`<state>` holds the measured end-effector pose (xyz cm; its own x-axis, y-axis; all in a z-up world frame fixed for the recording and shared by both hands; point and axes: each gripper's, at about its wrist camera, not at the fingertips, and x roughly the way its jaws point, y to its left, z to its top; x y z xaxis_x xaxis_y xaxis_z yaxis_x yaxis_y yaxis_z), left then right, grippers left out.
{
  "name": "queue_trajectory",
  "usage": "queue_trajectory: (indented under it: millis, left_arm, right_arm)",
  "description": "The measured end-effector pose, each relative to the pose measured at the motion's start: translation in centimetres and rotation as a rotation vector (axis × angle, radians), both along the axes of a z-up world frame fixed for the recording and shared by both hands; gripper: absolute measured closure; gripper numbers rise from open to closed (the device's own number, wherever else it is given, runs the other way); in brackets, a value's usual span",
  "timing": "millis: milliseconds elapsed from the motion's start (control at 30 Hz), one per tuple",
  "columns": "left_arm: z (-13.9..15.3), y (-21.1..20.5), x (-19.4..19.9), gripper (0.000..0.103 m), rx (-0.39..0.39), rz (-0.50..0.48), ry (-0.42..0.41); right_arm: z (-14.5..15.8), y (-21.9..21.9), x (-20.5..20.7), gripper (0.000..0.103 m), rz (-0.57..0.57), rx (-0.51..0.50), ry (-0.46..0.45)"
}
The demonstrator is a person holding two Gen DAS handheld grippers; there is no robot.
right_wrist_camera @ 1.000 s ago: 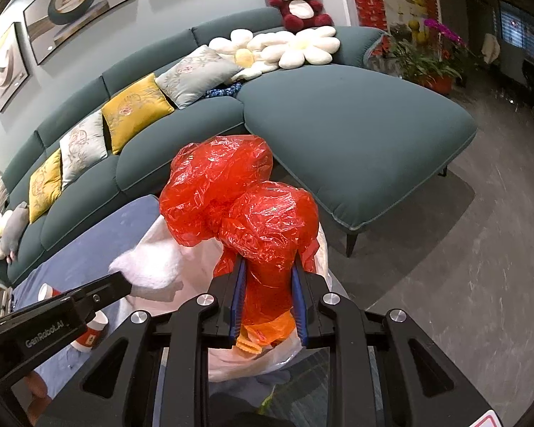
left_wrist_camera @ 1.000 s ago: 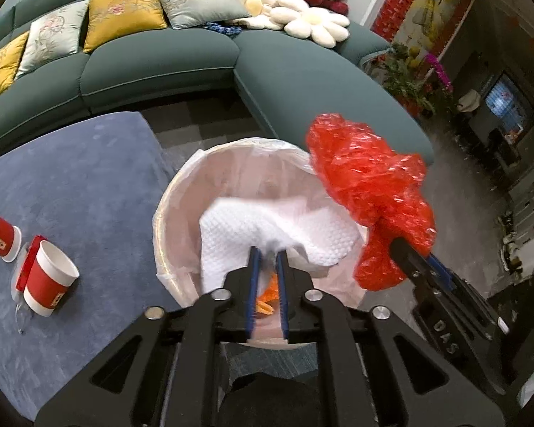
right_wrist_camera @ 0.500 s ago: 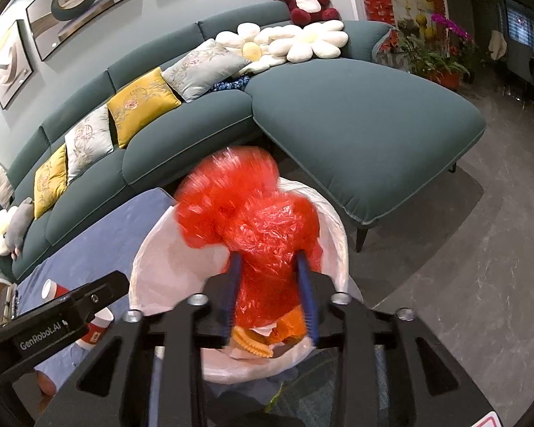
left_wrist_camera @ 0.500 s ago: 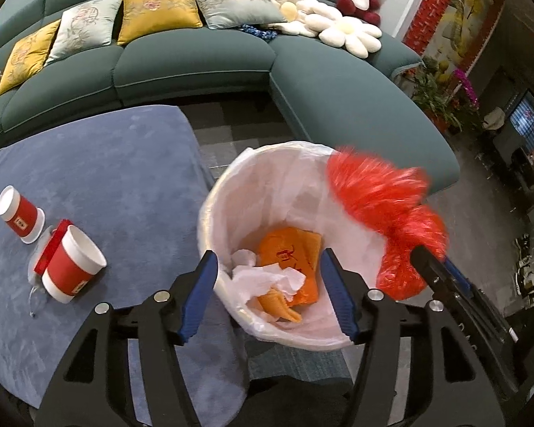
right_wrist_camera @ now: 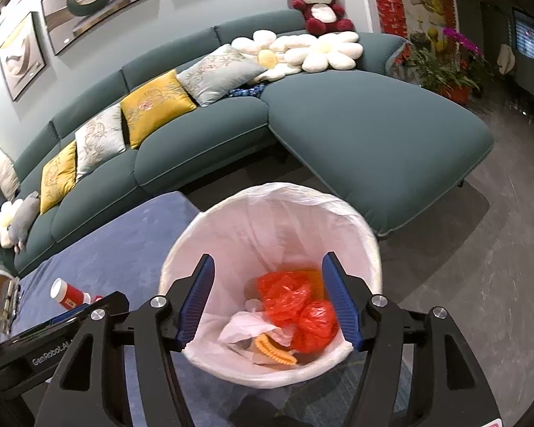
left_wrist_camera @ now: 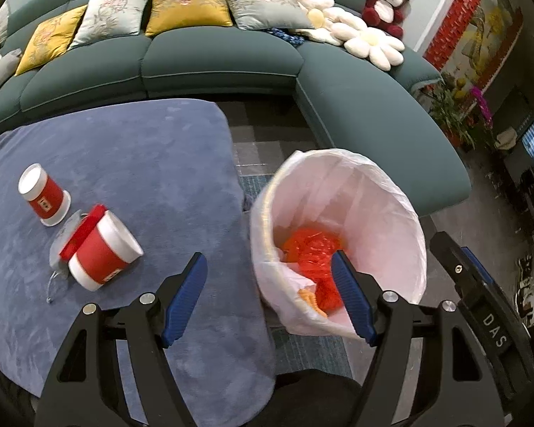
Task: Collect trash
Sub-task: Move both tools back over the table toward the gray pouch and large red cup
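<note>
A round bin lined with a white bag [left_wrist_camera: 402, 210] [right_wrist_camera: 195, 235] stands on the floor beside the table. Inside lie a crumpled red plastic bag [left_wrist_camera: 311, 249] [right_wrist_camera: 299, 309], white tissue [right_wrist_camera: 244, 325] and orange scraps [right_wrist_camera: 276, 350]. My left gripper [left_wrist_camera: 272, 295] is open and empty, over the bin's near rim and the table edge. My right gripper [right_wrist_camera: 267, 299] is open and empty, directly above the bin. Two red paper cups lie on the blue table: one on its side [left_wrist_camera: 103, 249], one upside down [left_wrist_camera: 44, 197] [right_wrist_camera: 67, 293]. A small red packet [left_wrist_camera: 83, 231] lies by the near cup.
The blue cloth-covered table [left_wrist_camera: 131, 163] lies left of the bin. A teal curved sofa [left_wrist_camera: 224, 60] [right_wrist_camera: 356, 131] with cushions and a plush bear [right_wrist_camera: 318, 5] runs behind. Potted plants [right_wrist_camera: 441, 67] stand at far right on grey floor.
My left gripper opened and dropped the white tissue into the bin, then shifted left. My right gripper opened and the red plastic bag fell into the bin.
</note>
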<state>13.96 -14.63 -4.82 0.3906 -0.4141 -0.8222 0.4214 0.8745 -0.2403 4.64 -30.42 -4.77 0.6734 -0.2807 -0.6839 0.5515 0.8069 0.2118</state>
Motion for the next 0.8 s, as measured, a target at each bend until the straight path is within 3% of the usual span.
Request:
queue_trajectory:
  millis: [400, 800]
  left_arm:
    - [-0.2, 7.6, 1.3, 0.034, -0.015, 0.129, 0.020]
    - [-2.2, 16.8, 2.2, 0.034, 0.001, 0.273, 0.055]
  right_arm:
    - [0.6, 6.4, 2.3, 0.032, 0.122, -0.034, 0.020]
    - [-0.5, 14.2, 4.8, 0.031, 0.262, -0.038, 0.066]
